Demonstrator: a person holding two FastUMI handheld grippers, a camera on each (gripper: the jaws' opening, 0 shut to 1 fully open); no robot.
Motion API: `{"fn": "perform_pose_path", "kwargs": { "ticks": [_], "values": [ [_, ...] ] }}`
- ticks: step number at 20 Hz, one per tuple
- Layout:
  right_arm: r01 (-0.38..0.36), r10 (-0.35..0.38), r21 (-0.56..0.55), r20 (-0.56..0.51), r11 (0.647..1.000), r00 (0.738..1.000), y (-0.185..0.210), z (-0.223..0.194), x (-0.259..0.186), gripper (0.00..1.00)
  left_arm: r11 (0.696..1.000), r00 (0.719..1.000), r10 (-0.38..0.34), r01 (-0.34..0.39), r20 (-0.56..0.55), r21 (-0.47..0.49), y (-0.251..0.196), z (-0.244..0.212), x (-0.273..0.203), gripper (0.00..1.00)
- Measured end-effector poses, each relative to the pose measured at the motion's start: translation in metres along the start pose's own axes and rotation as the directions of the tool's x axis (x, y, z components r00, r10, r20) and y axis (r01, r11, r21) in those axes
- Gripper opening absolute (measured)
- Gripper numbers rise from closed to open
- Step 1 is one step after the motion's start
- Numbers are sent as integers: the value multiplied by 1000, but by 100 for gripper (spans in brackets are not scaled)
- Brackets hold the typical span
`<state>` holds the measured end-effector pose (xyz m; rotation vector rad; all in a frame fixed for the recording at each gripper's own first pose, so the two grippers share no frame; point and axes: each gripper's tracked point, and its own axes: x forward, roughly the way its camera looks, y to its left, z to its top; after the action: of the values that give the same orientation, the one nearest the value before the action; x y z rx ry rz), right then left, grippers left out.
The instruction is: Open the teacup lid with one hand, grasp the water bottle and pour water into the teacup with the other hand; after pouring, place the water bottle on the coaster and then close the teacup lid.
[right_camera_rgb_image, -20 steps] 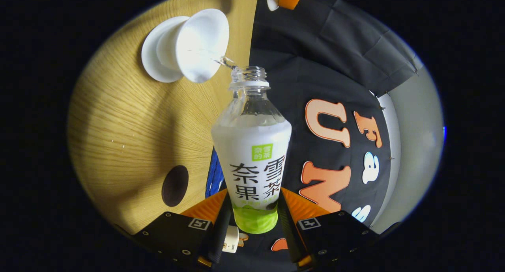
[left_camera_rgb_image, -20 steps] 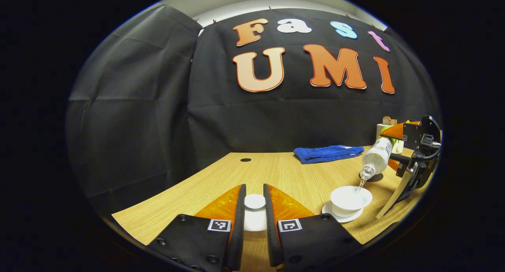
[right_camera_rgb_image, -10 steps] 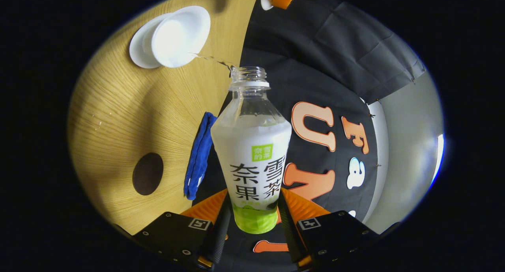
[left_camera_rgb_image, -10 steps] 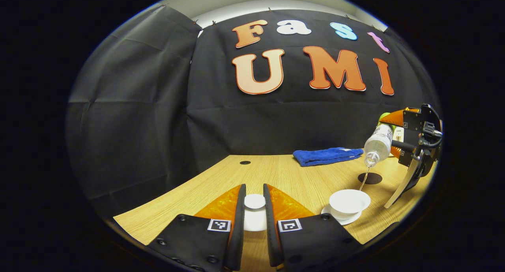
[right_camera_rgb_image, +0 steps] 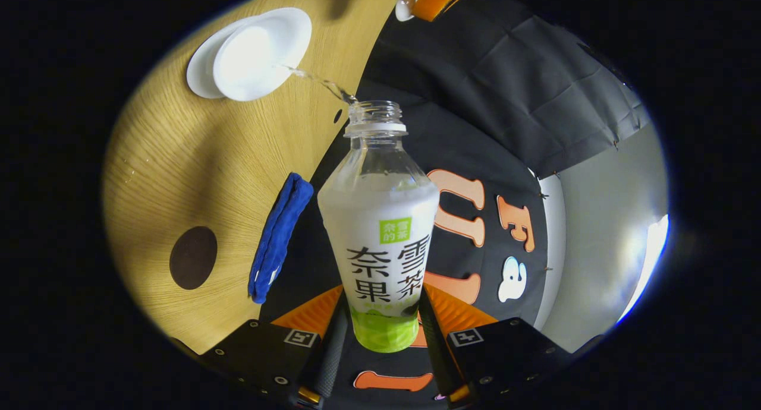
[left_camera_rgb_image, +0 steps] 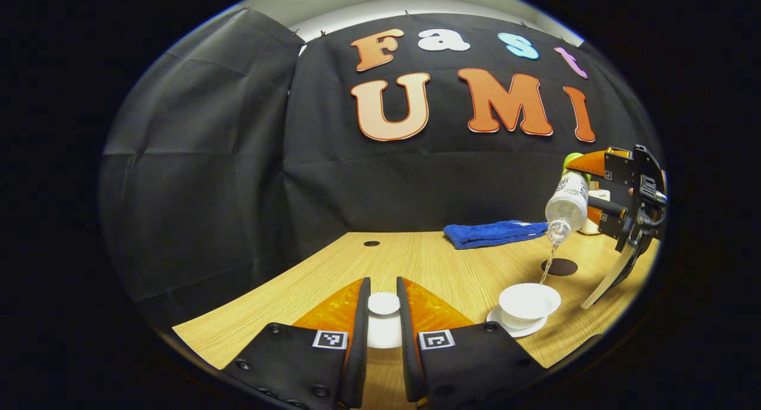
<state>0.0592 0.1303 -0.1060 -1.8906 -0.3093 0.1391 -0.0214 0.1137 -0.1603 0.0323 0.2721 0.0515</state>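
In the left gripper view, the left gripper [left_camera_rgb_image: 383,315] holds the white teacup lid [left_camera_rgb_image: 383,306] between its two fingers, which press on the lid's knob from either side, above the near part of the wooden table [left_camera_rgb_image: 428,261]. To the right, the open teacup [left_camera_rgb_image: 528,302] sits on its white saucer [left_camera_rgb_image: 511,329], and a thin stream of water [left_camera_rgb_image: 546,267] falls into it from the mouth of the water bottle [left_camera_rgb_image: 568,205], which is tilted neck-down above the cup. The right gripper [left_camera_rgb_image: 594,187] grips the bottle's lower body, its fingers clamped on both sides (the right gripper view shows this more plainly, with the labelled bottle [right_camera_rgb_image: 380,232] held between the right gripper's [right_camera_rgb_image: 380,333] fingers and the stream arcing to the cup [right_camera_rgb_image: 247,56]). The dark round coaster [left_camera_rgb_image: 559,267] lies bare on the table just behind the cup; in the right gripper view the same coaster [right_camera_rgb_image: 193,257] sits well apart from the saucer [right_camera_rgb_image: 199,77]. A folded blue cloth [left_camera_rgb_image: 494,232] rests near the table's far edge, beside the black wall.
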Motion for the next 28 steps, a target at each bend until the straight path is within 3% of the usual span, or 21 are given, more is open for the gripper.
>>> {"fn": "perform_pose_path", "kwargs": {
  "ticks": [9,11,15,23,28],
  "values": [
    [22,-18,-69,49,997,999,5,6,-1,65,1000,1000,-6,6,-19,13,3,-5,0,30],
    [0,4,-79,57,997,998,10,5,1,65,1000,1000,-3,4,-20,12,3,-5,-2,29],
    [53,-41,-135,89,989,995,3,13,-1,65,1000,1000,4,-4,-26,13,6,-8,-2,29],
    [128,-108,-142,143,982,984,-6,21,-2,65,1000,1000,-1,2,-21,12,4,-7,-4,30],
    [134,-102,-173,182,976,978,-2,37,-3,65,1000,1000,-6,6,-24,9,2,-7,-5,29]
  ]
}}
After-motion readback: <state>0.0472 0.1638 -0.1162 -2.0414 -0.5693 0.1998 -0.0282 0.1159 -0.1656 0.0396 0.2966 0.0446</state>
